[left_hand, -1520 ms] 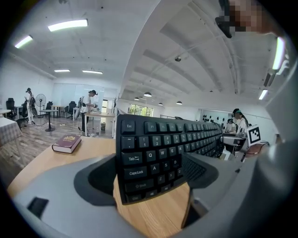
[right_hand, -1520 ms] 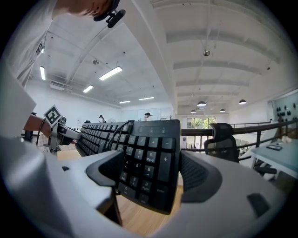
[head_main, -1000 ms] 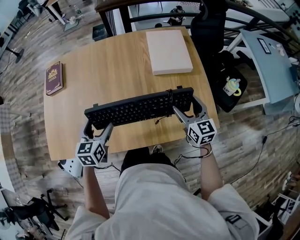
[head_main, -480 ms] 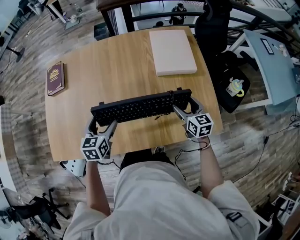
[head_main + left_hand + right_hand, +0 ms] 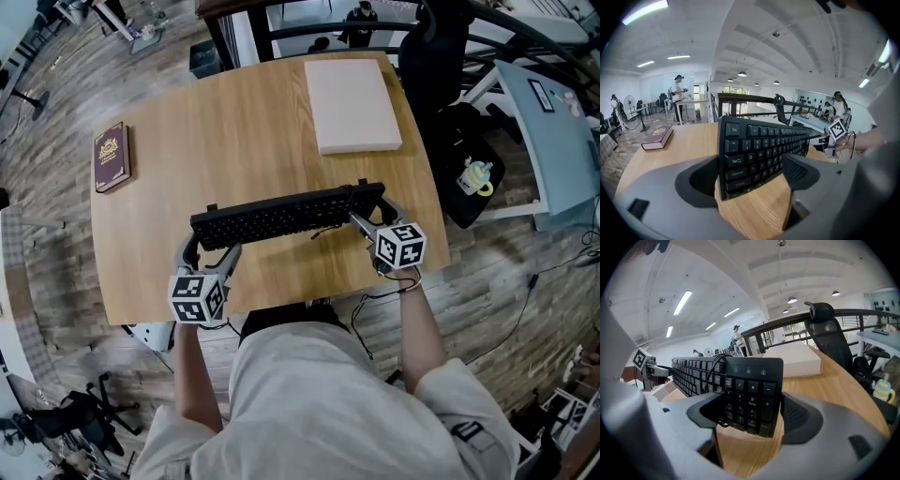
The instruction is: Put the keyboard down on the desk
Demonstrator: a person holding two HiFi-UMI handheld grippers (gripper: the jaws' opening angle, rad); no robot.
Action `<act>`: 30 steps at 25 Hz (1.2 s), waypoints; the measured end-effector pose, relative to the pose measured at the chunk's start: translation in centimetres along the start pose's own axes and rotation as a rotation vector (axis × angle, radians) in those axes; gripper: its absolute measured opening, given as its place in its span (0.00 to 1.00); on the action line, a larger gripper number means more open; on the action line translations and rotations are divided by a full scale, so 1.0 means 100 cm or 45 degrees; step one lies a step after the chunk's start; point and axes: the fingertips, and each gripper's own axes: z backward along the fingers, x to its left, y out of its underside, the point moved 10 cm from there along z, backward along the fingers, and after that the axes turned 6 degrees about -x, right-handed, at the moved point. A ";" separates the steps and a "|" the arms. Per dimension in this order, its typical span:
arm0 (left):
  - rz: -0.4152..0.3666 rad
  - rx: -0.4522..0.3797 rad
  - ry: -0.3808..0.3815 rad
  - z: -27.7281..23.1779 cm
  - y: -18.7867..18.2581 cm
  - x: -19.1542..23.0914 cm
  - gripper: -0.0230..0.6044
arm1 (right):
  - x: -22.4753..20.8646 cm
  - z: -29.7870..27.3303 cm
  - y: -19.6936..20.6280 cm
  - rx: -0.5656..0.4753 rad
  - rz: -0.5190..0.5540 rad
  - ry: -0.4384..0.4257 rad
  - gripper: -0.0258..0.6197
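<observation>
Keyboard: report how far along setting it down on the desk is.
Done: the keyboard is over the near part of the desk. In hand: the left tool grips its Esc end and the right tool its number-pad end, with the keyboard tilted. Left: lay it flat and release.

Wooden desk [image 5: 234, 131] bears maroon book [image 5: 111, 156], beige box [image 5: 352, 92].

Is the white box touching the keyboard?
No, bare desk shows between the keyboard and the white box in the head view.
</observation>
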 end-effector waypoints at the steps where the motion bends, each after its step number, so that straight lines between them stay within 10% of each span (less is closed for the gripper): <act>1: -0.019 0.004 0.007 -0.001 -0.003 -0.001 0.73 | -0.003 -0.001 0.002 0.010 -0.016 -0.001 0.62; 30: 0.161 0.161 0.063 -0.070 0.015 0.046 0.73 | -0.018 -0.055 0.000 0.203 -0.068 0.039 0.62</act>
